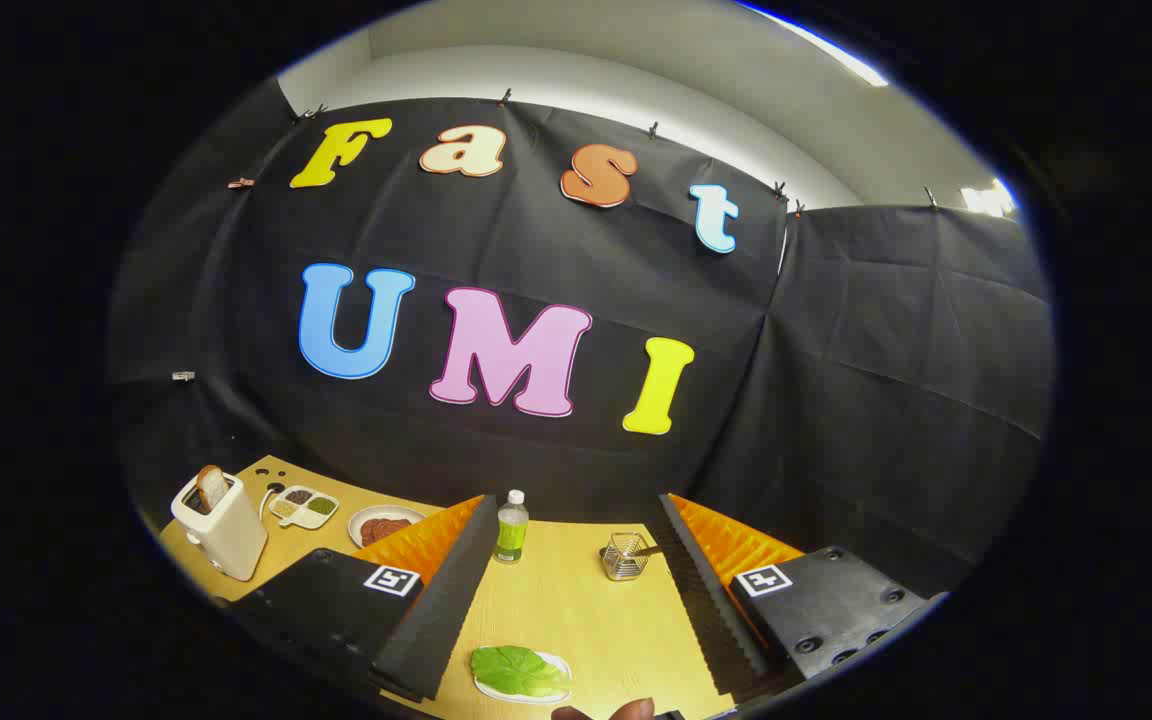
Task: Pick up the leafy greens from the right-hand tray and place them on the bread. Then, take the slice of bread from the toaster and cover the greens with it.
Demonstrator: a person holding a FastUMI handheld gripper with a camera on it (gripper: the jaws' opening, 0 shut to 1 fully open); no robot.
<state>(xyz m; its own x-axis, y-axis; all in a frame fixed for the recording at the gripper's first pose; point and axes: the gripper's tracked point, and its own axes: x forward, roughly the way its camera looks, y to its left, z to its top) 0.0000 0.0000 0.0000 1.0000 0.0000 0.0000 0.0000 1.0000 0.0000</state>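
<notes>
The leafy greens [518,668] lie on a small white tray [560,664] on the wooden table, low between my two fingers and near their base. My gripper [574,498] is open wide, and neither finger touches the greens. Off beyond the left finger stands a white toaster [226,532] with a slice of bread [211,487] sticking up from its slot. Between the toaster and the left finger sits a white plate [368,517] holding something flat and brown [386,528]; I cannot tell whether it is bread.
A green bottle [511,528] stands just inside the left fingertip and a wire holder [624,557] sits near the right finger. A divided dish of seeds [304,506] lies beside the toaster. A person's fingertip [618,710] shows at the table's near edge.
</notes>
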